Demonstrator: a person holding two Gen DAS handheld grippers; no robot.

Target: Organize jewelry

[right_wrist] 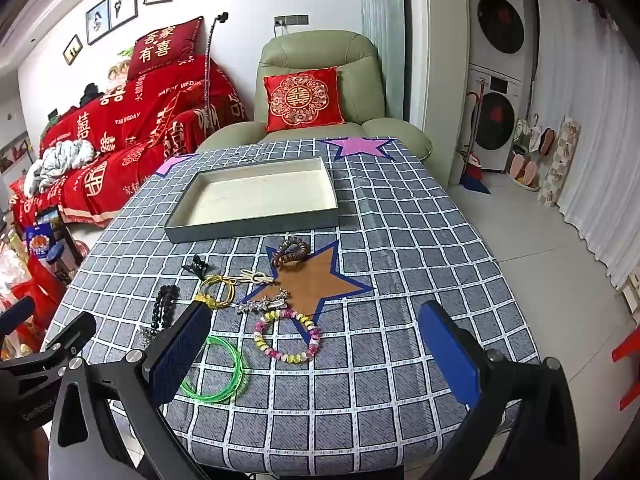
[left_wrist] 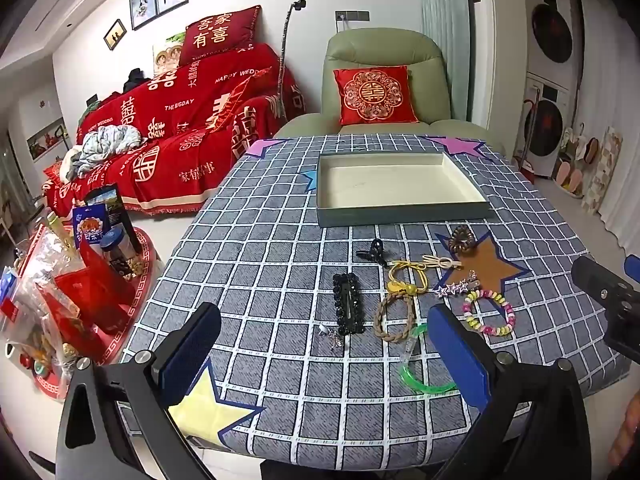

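Several hair and jewelry pieces lie on the checked tablecloth: a black beaded clip [left_wrist: 349,309] [right_wrist: 165,306], a braided tan ring [left_wrist: 394,317], a green bangle [left_wrist: 420,364] [right_wrist: 218,369], a pastel bead bracelet [left_wrist: 490,312] [right_wrist: 287,336], a star clip [left_wrist: 454,289] [right_wrist: 264,303], yellow ties [left_wrist: 406,276] [right_wrist: 218,290], a brown coil tie [left_wrist: 464,237] [right_wrist: 290,251] and a black claw clip [left_wrist: 373,251] [right_wrist: 196,266]. An empty cream-lined tray [left_wrist: 400,216] [right_wrist: 256,226] sits behind them. My left gripper [left_wrist: 324,352] and right gripper [right_wrist: 316,356] hover open above the near table, holding nothing.
A green armchair [left_wrist: 384,60] with a red cushion stands behind the table. A red-covered sofa [left_wrist: 180,128] is at the left, with bags and jars on a red floor mat [left_wrist: 80,280]. Stacked washing machines [right_wrist: 496,92] stand at the right.
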